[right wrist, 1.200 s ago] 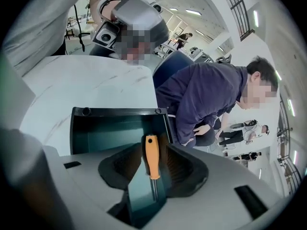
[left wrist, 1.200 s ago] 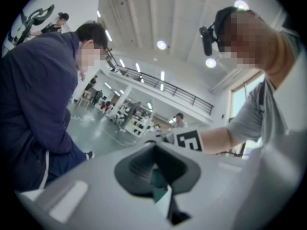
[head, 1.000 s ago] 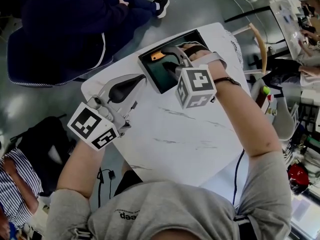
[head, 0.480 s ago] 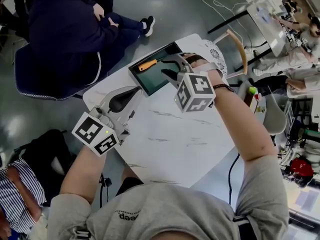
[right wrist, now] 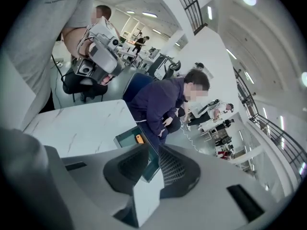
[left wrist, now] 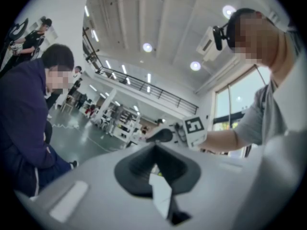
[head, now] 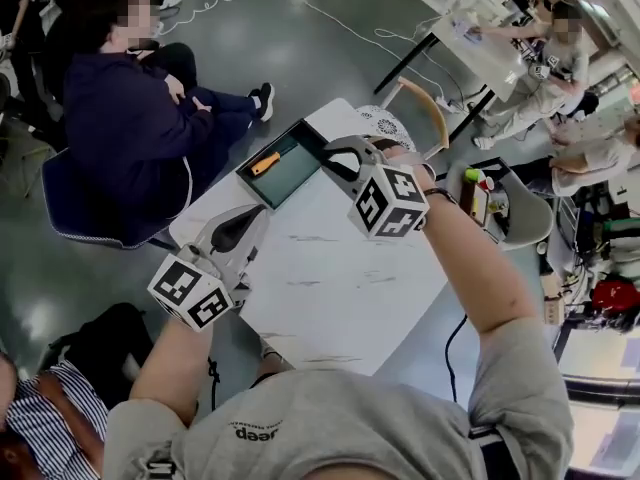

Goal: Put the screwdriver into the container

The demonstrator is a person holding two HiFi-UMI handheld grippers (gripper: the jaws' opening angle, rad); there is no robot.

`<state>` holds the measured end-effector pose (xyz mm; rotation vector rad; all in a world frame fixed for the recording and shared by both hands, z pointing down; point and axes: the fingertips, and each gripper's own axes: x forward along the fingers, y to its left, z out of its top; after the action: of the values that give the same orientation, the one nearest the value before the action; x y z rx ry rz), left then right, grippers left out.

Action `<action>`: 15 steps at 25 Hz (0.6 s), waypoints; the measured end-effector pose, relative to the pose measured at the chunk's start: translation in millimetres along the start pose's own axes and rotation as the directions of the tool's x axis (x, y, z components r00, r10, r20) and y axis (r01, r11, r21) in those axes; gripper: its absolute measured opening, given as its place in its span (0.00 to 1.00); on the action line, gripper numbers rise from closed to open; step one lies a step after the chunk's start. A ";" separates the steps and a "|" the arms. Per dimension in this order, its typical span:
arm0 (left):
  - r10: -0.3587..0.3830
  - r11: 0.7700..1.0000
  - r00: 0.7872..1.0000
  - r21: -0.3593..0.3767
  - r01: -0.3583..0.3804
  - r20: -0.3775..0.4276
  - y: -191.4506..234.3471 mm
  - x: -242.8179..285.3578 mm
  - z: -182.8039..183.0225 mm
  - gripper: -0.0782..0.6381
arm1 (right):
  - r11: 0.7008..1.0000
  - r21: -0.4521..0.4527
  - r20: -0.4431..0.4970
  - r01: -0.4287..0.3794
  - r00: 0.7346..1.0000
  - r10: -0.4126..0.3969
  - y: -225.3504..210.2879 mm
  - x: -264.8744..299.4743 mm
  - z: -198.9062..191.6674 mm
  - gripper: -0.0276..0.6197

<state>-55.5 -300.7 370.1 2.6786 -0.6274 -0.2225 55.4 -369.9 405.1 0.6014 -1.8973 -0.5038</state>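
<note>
The orange-handled screwdriver lies inside the dark container, a shallow tray with a teal floor at the far corner of the white table. My right gripper hovers over the tray's near right edge. Its jaws have just been closing and stand slightly apart with nothing between them. In the right gripper view the screwdriver and the container show below the right gripper. My left gripper hangs over the table's left edge, shut and empty, pointing level in the left gripper view.
A person in dark blue sits close beyond the table's far left side. A wooden-backed chair stands at the far right corner. Cluttered desks and other people fill the right side of the room.
Both grippers have risen from the table. The right one has lifted away from the tray, leaving the screwdriver lying in it, and its jaws have narrowed. The head view has tilted up.
</note>
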 end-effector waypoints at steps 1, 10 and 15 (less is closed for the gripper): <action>-0.007 1.000 1.000 0.006 0.007 -0.003 -7.6 -1.0 4.4 0.11 | 0.999 0.028 0.011 0.017 1.000 -0.018 -1.7 -14.1 0.1 0.14; -0.015 0.998 0.999 0.067 0.018 -0.043 -87.6 -2.0 16.3 0.11 | 0.962 0.237 0.118 0.137 0.979 -0.168 14.1 -144.4 -25.1 0.09; 0.024 0.995 0.999 0.101 -0.019 -0.049 -149.3 2.2 5.8 0.11 | 0.925 0.335 0.167 0.180 0.955 -0.246 43.8 -218.9 -58.8 0.08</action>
<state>4.1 -179.9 305.5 2.7625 -0.6684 -0.1202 175.9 -205.4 297.0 1.0103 -2.1423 -0.4143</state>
